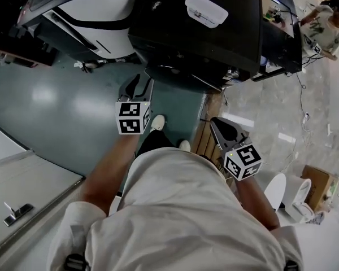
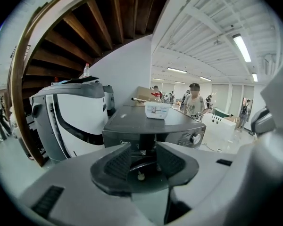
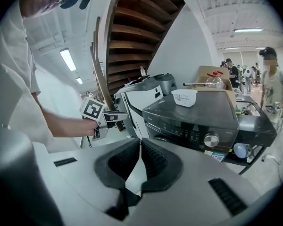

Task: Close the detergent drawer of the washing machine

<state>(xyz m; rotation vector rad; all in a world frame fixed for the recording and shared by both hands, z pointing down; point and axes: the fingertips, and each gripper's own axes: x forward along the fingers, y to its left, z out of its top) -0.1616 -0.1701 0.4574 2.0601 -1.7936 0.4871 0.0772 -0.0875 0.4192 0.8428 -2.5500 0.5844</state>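
Head view: the dark washing machine (image 1: 175, 35) stands straight ahead of both tools, its front facing the person, with a strip of bare floor (image 1: 73, 95) between them. A white-and-grey machine (image 1: 90, 4) crowds in ahead and to the left of the left tool (image 1: 142, 83), so room on that side is tight. To the right of the right tool (image 1: 221, 126) the floor is more cluttered.

The left tool is the nearer one. It points at the machine's front, jaws apart with nothing between them. The right tool hangs further back, jaws together and empty.

The detergent drawer (image 3: 155, 119) is judged to be the left end of the front panel, on the left tool's side, well apart from the control knob (image 3: 211, 139) at the right end. How far it stands out cannot be made out. It would slide along the machine's depth, so the push runs straight ahead, away from the person. A white container (image 1: 206, 10) on the lid lies above that path.
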